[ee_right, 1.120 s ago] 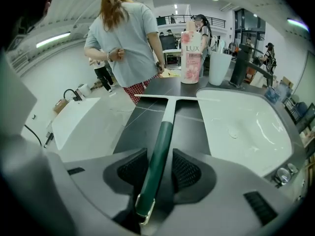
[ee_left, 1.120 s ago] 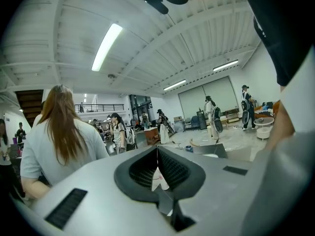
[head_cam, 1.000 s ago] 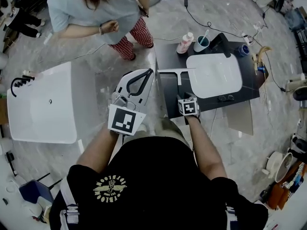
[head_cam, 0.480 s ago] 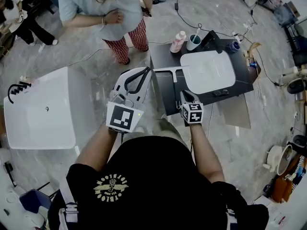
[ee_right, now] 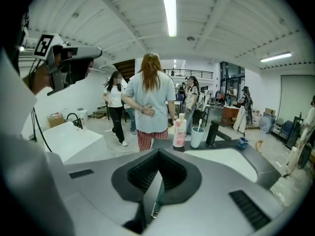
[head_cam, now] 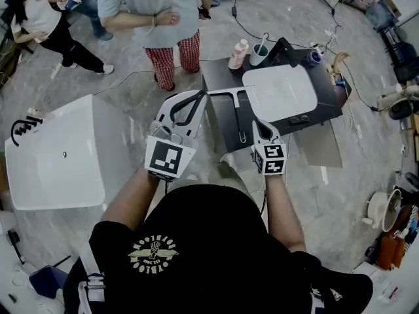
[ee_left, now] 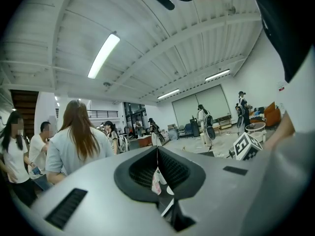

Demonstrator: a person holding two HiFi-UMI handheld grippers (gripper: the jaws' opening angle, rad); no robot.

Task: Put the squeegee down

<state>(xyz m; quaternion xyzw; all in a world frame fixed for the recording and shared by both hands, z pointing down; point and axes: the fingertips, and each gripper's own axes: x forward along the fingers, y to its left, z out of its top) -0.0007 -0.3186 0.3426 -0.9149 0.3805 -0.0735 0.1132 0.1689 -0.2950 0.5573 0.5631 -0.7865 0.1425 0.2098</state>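
- The left gripper (head_cam: 198, 100) has its jaws pressed together on nothing, tip just beside the blade's left end.
- The squeegee (head_cam: 239, 110) lies flat on the dark counter (head_cam: 224, 131), blade far, handle running back toward the person.
- The right gripper (head_cam: 257, 124) is nearer the handle. Its jaws have just been closing and meet empty, and the handle end lies just left of them, apart.

Nothing can be read for sure. The black shirt (head_cam: 196, 241) bears a yellow winged emblem (head_cam: 152, 252) ringed with lettering, too small to make out. The pink bottle's (head_cam: 237, 54) label is illegible.
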